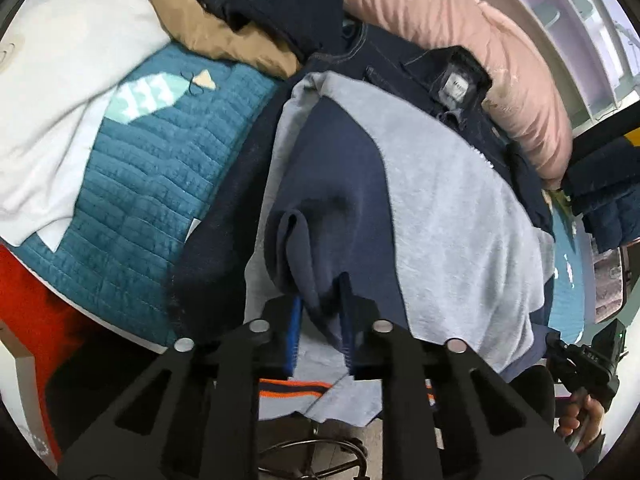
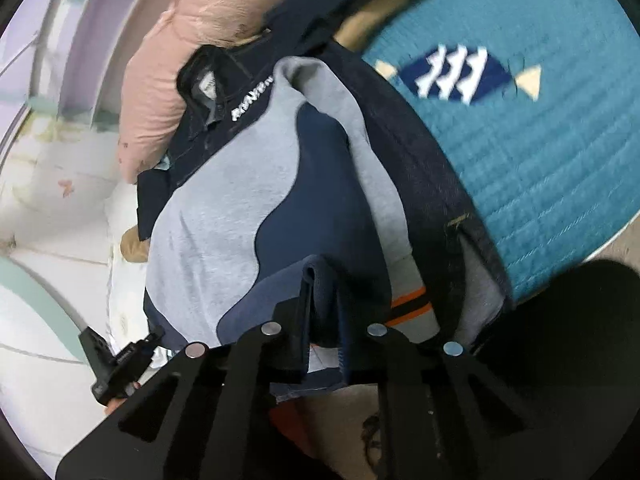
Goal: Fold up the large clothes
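Teal quilt [image 1: 132, 184] underneath; left gripper [image 1: 320, 320] and right gripper [image 2: 326, 320] each pinch the grey-navy sweatshirt [image 1: 440, 208] hem; lift evenly, keeping it taut.

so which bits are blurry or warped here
Left wrist view: white cloth at the far left smears with motion, sweatshirt near centre stays fairly sharp. Right wrist view: fish patch on the quilt is streaked. Both views bend straight edges toward the dark fisheye rim.
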`<state>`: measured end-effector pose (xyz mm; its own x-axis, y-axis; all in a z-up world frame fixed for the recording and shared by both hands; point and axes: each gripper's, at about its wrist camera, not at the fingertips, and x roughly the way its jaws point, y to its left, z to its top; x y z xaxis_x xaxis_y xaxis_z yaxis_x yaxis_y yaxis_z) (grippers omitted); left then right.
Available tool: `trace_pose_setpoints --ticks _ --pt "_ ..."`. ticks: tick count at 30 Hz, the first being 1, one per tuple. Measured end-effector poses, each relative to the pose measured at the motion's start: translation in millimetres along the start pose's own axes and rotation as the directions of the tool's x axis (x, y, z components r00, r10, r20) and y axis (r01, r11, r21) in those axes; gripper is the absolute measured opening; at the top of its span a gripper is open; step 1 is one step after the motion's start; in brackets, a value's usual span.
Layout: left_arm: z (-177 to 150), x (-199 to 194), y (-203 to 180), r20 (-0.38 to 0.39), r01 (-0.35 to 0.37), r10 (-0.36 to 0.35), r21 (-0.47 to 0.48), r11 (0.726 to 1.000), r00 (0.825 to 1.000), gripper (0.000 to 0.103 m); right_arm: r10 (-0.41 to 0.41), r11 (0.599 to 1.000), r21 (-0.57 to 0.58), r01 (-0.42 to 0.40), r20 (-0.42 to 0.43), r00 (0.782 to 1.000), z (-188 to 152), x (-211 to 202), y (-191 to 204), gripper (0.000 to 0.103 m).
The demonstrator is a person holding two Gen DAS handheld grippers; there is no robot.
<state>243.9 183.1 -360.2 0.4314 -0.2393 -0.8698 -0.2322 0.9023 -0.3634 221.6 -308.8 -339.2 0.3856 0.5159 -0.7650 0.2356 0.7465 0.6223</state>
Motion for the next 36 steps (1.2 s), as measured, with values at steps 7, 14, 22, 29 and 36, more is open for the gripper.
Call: trace_pose_setpoints --ticks 7,14,22,29,36 --pt "-28 -10 -5 -0.03 -0.016 0.017 0.04 0.999 0.999 0.012 -0.077 0.991 -0.11 0.083 0.055 0.996 1 -15 0 0.009" --pt "-30 -7 5 -0.055 0.011 -0.011 -0.009 1.0 0.998 0.031 -0.186 0.968 -0.168 0.185 0.012 0.982 -6 -2 0 0.031" --pt "-11 -60 -45 0.142 0.006 -0.03 0.169 0.986 0.989 0.056 -0.144 0.901 -0.383 0.203 0.179 0.973 -6 -44 64 0.043" --pt "-1 18 -73 -0.041 -0.014 0.025 0.229 0.973 0.999 0.058 -0.311 0.902 -0.353 0.247 -0.137 0.941 -21 53 14 0.0" --pt "-3 46 -48 -0.098 -0.013 0.035 0.217 0.976 0.995 0.059 -0.319 0.906 -0.338 0.254 -0.154 0.935 -27 44 8 0.001"
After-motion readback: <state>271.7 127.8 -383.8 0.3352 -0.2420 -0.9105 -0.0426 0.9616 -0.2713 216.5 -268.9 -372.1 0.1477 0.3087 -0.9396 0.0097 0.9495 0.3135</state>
